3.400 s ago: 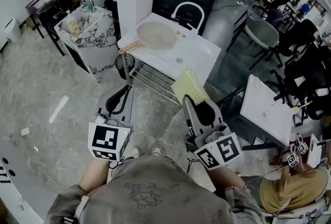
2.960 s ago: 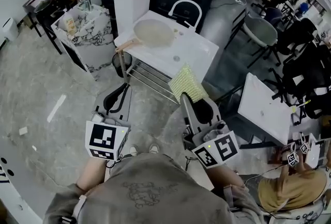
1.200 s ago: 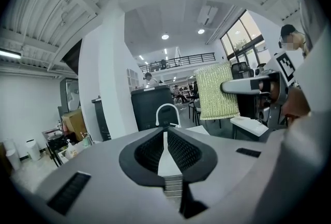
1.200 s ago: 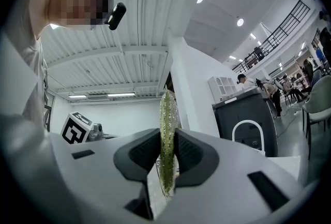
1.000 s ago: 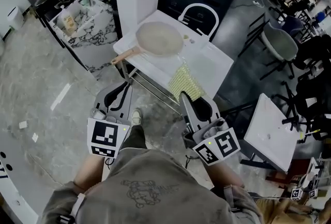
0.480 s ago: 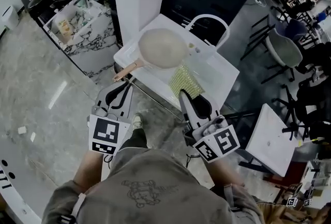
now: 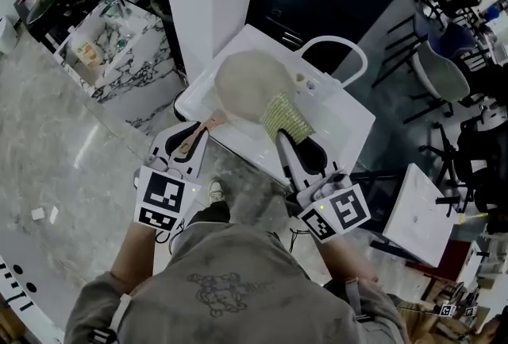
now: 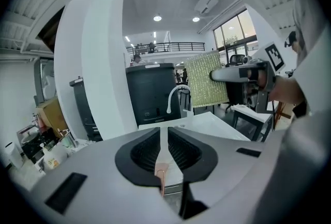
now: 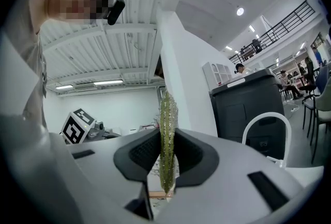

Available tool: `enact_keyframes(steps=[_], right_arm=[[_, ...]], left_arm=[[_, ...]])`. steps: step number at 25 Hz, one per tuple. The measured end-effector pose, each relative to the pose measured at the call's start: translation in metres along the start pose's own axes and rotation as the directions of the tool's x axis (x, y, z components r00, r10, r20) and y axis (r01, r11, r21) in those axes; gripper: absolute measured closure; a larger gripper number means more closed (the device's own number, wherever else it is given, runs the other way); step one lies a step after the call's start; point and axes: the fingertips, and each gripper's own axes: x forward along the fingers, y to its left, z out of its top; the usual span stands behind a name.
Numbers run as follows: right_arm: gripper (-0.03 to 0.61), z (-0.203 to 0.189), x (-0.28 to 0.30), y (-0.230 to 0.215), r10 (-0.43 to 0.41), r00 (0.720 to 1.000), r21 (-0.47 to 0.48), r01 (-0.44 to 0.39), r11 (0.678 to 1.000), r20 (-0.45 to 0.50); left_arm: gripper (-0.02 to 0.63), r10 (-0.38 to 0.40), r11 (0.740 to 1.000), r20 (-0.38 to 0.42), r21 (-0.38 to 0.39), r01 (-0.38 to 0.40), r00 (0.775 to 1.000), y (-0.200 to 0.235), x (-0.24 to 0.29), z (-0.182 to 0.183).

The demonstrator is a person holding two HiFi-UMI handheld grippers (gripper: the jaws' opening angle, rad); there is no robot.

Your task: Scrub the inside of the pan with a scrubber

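The biggest thing is the white desk (image 7: 343,118) with a curved white tap (image 7: 334,45) at its back. On the desk lies the pan (image 7: 242,84), round and pale inside. Its wooden handle (image 7: 210,125) pokes out over the near edge of the desk.

The yellow-green scrubber (image 7: 286,115) hangs over the right side of the pan. I cannot tell if it touches the pan yet. The right hand-held gripper (image 9: 166,137) pinches the scrubber by its lower part, so most of the pad sticks out past the jaws.

The left hand-held gripper (image 8: 163,137) has its jaws closed together with nothing in them. It is right by the end of the handle, which peeks through the thin slit between the jaws.

What could go wrong? Nothing holds the pan. If the scrubbing starts now, the pan may slide or spin on the smooth desk, and could even tip off the near edge. The left jaws need to open first to take the handle. The scrubber looks thin and bendy, so a hard push might fold it or pull it out of the jaws.
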Motion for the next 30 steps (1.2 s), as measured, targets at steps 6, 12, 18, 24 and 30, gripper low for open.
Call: enact_keyframes(steps=[6, 12, 18, 24, 30], right_arm=[[0.499, -0.005, 0.039, -0.021, -0.038, 0.999, -0.008, 0.038, 0.999, -0.023], [0.499, -0.013, 0.065, -0.037, -0.053, 0.997, -0.033, 0.052, 0.998, -0.059], [0.499, -0.027, 0.082, -0.064, -0.048, 0.993, -0.048, 0.043, 0.998, -0.112], [0.497, -0.046, 0.099, -0.090, -0.013, 0.982, -0.088, -0.004, 0.996, -0.190], [0.499, -0.071, 0.120, -0.122, 0.010, 0.964, -0.103, -0.039, 0.994, -0.266]], left_arm=[[0.486, -0.116, 0.993, -0.070, 0.009, 0.117, 0.991, 0.021, 0.033, -0.010], [0.400, -0.185, 0.981, -0.176, 0.025, 0.192, 0.967, 0.030, 0.061, -0.034], [0.371, -0.223, 0.971, -0.272, 0.024, 0.238, 0.936, 0.026, 0.087, -0.058], [0.370, -0.296, 0.952, -0.345, -0.027, 0.305, 0.891, 0.015, 0.112, -0.083], [0.368, -0.256, 0.948, -0.504, 0.034, 0.316, 0.825, 0.012, 0.135, -0.126]])
